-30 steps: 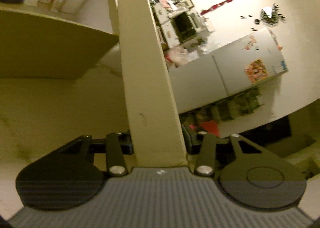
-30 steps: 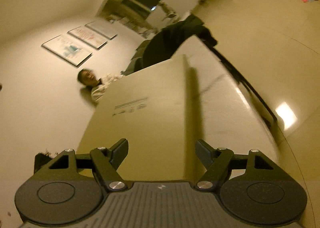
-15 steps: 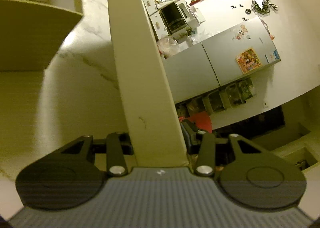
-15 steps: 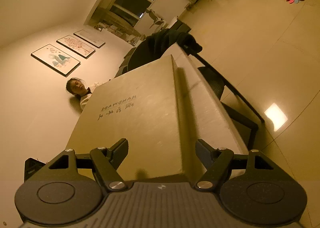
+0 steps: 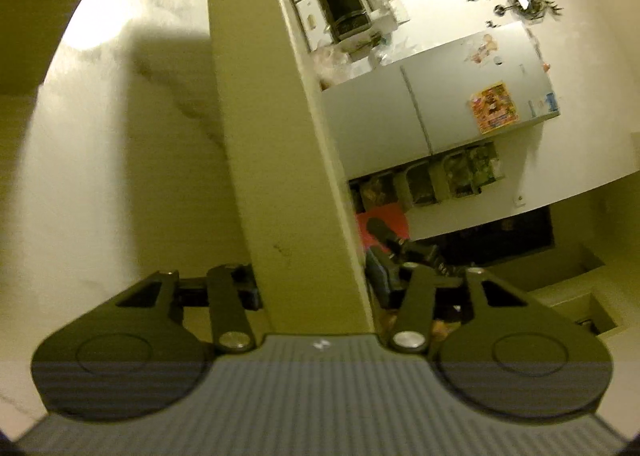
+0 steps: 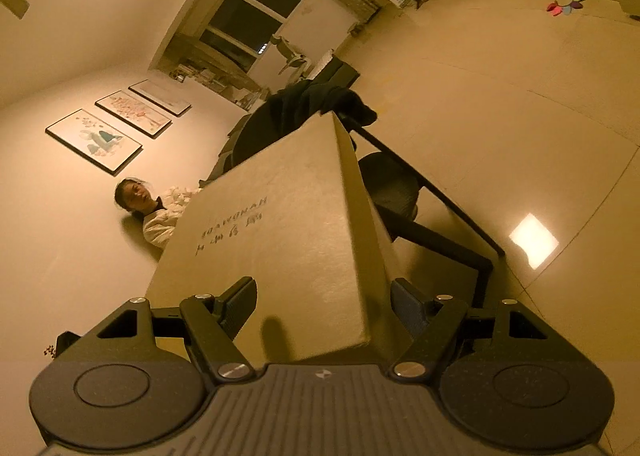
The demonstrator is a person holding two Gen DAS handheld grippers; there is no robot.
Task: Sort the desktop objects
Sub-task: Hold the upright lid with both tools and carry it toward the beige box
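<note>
My left tool (image 5: 316,292) is clamped on the narrow edge of a flat beige box (image 5: 276,159), its fingers (image 5: 250,288) pressed to both faces. My right tool (image 6: 324,306) grips the same box (image 6: 280,240) at another edge, jaws spread wide across its thickness, pads against either side. The box is held between both tools, its lettered face toward the right camera. Beyond it lie the marble worktop (image 5: 120,135), a dark chair (image 6: 392,191) and a seated person (image 6: 138,199).

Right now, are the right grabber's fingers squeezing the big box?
Cannot tell. In the right wrist view the right gripper straddles the beige box, pads close to its sides, but neither contact nor a gap shows plainly.
</note>
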